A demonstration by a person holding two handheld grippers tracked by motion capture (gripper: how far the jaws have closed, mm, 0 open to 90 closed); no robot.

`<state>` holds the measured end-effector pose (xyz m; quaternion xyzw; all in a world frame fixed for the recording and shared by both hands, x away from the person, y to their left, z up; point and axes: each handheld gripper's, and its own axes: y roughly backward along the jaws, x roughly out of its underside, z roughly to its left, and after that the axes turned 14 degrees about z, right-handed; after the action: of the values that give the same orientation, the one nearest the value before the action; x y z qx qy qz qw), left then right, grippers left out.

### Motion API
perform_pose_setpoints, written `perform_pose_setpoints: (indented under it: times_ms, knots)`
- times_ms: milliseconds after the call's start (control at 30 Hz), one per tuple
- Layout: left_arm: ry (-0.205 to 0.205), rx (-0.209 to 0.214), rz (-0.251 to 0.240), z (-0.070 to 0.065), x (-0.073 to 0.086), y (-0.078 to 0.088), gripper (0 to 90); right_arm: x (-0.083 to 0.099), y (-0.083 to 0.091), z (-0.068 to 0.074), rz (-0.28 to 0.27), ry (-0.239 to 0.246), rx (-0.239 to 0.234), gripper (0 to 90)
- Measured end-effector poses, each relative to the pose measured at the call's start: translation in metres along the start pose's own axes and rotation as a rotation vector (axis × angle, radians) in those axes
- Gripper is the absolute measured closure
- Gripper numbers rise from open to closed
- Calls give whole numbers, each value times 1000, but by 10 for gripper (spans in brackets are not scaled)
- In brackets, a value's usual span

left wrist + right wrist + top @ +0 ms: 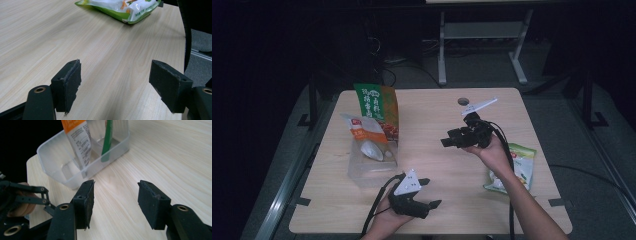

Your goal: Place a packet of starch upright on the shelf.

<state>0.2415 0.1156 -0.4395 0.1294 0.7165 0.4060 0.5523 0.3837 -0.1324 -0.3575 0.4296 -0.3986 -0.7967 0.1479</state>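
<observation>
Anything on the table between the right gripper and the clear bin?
No: bare tabletop lies between the open right gripper and the clear bin, as the right gripper view shows.

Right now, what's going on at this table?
A person holds a gripper in each hand over a wooden table. Both the left gripper and the right gripper are open and empty. A clear bin on the left holds upright snack bags, a green one and an orange-white one. Another green bag lies flat on the table's right side, under the right forearm. The right gripper points toward the bin.
</observation>
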Motion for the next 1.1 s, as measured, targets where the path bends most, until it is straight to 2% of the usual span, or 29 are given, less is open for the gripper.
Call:
perform_pose_setpoints:
  times_ms: [300,400,800,933,1100]
  knots:
    - [-15,0,8,-1,-2,-3,251,18,10,-8,20,-35,18,426]
    - [-24,4,9,-1,-3,-5,250,28,18,-10,17,-43,35,427]
    - [-27,-1,16,0,-3,-5,249,63,40,-18,12,-96,72,418]
    - [-9,-1,4,1,-3,-5,246,73,44,-19,6,-103,82,412]
    - [-15,-4,6,1,-4,-5,246,82,46,-21,4,-108,82,410]
